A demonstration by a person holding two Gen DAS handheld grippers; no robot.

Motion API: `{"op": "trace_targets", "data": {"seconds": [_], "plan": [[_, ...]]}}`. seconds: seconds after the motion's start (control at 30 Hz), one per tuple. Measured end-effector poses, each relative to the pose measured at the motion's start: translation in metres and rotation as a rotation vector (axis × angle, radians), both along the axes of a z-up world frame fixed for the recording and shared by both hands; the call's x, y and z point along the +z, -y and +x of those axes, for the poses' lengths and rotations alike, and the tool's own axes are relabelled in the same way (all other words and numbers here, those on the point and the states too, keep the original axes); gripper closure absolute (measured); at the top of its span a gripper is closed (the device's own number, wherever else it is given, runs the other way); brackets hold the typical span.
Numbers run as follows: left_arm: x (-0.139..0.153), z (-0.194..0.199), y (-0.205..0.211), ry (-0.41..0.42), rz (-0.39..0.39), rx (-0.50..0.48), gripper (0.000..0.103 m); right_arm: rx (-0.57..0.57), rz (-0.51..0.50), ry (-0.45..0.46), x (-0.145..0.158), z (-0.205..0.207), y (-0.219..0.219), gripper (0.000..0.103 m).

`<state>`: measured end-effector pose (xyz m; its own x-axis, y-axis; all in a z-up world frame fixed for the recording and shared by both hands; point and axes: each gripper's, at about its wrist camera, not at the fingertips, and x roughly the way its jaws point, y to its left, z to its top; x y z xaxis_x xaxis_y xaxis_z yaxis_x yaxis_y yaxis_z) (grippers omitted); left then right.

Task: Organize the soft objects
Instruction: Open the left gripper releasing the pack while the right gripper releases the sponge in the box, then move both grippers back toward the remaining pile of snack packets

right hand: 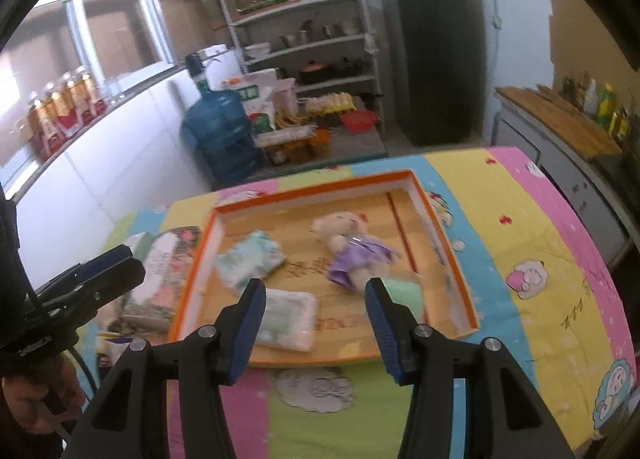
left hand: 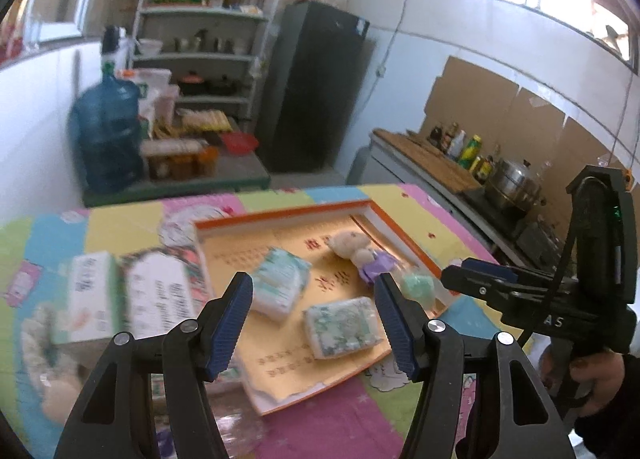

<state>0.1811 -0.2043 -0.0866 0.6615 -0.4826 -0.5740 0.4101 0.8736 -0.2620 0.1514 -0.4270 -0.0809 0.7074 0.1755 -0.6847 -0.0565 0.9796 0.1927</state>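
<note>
An orange-rimmed shallow box (left hand: 280,215) (right hand: 444,227) lies on the colourful table. In it are two green-white tissue packs (left hand: 282,281) (left hand: 344,325), a small plush bear in a purple dress (left hand: 360,253) (right hand: 348,245) and a pale green soft item (left hand: 416,283) (right hand: 404,291). The tissue packs also show in the right wrist view (right hand: 250,259) (right hand: 288,319). My left gripper (left hand: 316,319) is open and empty above the box's near part. My right gripper (right hand: 316,323) is open and empty above the box's front edge.
Left of the box stand a green-white tissue box (left hand: 94,299) and a floral pack (right hand: 160,275). The table cover (right hand: 540,243) is patterned in bright patches. A blue water jug (right hand: 222,135), shelves (right hand: 304,19), a black fridge (right hand: 428,55) and a counter with bottles (left hand: 440,155) stand behind.
</note>
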Motion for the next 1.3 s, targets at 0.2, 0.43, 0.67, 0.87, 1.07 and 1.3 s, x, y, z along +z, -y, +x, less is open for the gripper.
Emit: {"op": "trace_targets", "data": {"seconds": [0.2,0.43,0.67,0.87,1.07,1.3], "plan": [[0.021,-0.020,-0.036,0.077,0.031,0.082,0.038,0.086,-0.019,0.033,0.016,-0.007,-0.040,0.051],[0.036,-0.042,-0.091,0.131,0.076,0.201,0.038,0.175,-0.030,0.051,0.027,-0.009,-0.082,0.051],[0.042,-0.056,-0.148,0.156,0.092,0.324,0.038,0.254,-0.029,0.050,0.031,-0.009,-0.119,0.051],[0.036,-0.070,-0.182,0.155,0.117,0.388,0.038,0.314,-0.036,0.029,0.025,-0.014,-0.149,0.051],[0.016,-0.085,-0.193,0.135,0.108,0.354,0.038,0.364,-0.057,-0.004,0.009,-0.021,-0.173,0.051],[-0.025,-0.096,-0.183,0.036,0.059,0.302,0.038,0.402,-0.087,-0.050,-0.012,-0.032,-0.189,0.051]]}}
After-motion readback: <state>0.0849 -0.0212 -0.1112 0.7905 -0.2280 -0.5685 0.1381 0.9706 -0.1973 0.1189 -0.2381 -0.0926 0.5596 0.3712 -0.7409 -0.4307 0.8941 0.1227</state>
